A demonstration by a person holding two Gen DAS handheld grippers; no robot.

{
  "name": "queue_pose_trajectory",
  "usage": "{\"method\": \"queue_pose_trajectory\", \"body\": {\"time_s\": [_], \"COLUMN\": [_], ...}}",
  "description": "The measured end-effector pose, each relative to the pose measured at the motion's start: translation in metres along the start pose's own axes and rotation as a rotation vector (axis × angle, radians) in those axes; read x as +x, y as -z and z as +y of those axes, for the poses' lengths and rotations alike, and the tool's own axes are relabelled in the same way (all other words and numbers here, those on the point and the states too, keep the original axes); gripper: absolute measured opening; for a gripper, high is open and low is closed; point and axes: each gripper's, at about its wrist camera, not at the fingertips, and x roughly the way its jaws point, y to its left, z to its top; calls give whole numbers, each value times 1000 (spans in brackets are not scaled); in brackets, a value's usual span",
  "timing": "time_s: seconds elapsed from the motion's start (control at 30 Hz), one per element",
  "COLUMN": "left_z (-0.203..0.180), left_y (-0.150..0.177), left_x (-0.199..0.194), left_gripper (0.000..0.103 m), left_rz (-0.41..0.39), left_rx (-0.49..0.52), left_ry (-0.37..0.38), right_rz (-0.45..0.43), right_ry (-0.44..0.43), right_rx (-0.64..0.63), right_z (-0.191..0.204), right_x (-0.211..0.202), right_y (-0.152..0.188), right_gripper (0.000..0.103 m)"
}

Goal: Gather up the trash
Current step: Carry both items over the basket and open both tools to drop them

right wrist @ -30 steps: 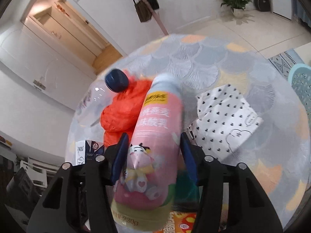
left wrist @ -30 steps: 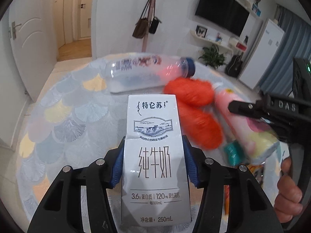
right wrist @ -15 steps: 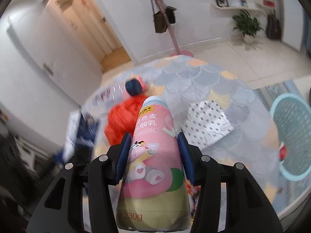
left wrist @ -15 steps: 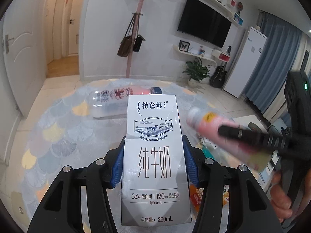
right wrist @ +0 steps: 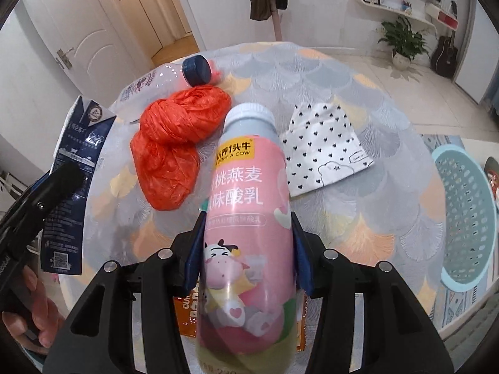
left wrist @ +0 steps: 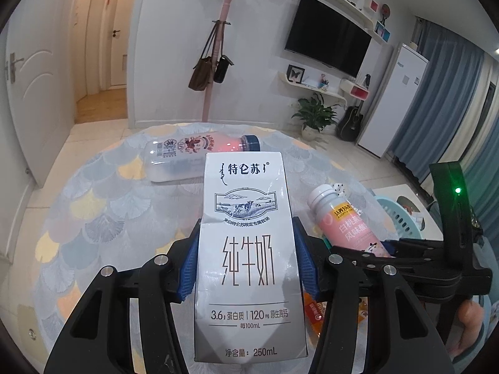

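My left gripper (left wrist: 246, 258) is shut on a white milk carton (left wrist: 246, 249) and holds it upright above the round table (left wrist: 93, 212). The carton also shows in the right wrist view (right wrist: 78, 171) at the left. My right gripper (right wrist: 248, 249) is shut on a pink yogurt bottle (right wrist: 249, 218), also seen in the left wrist view (left wrist: 346, 224) at the right. An orange crumpled bag (right wrist: 174, 146), a clear bottle with a blue cap (left wrist: 199, 152) and a heart-print paper bag (right wrist: 324, 146) lie on the table.
A light-blue slotted basket (right wrist: 464, 218) stands on the floor right of the table. An orange wrapper (right wrist: 187, 314) lies under the right gripper. A coat stand (left wrist: 218, 62), doors, a plant and a fridge are behind the table.
Both grippers have risen and tilted up, so more of the room shows. The pink bottle has swung upright beside the carton. Both grips are unchanged.
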Motion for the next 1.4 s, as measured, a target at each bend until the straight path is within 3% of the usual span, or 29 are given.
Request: {"method": "queue_pose_trajectory", "body": {"time_s": [0.2,0.47,0.7,0.83,1.1,1.4], "left_z": [-13,-72,-143,-184,-256,-296], "left_y": [-14,-38,-59,-67,-55,-29], "left_x": [-1,13,50,83,146,185], "left_gripper": [52,52,52,52,52,54], "left_rz": [-20,-43,13,94,219,306], "left_rx": [27,111,179,212,294,368], "left_ry": [39,107,206,280,341,380], "right_rz": [-116,-279,-414,-426,-371,-278], "right_ry": [-49,-12,170,239,369,405], "right_rx": [36,100,204,305,486,597], "right_z": [-21,-68,-139,-187,-271,-323], "right_x": [-39,-100,-146,-152,-128,-88], "right_y": [1,0,7,15,31,44], "right_gripper": [46,46,46,46,46,46]}}
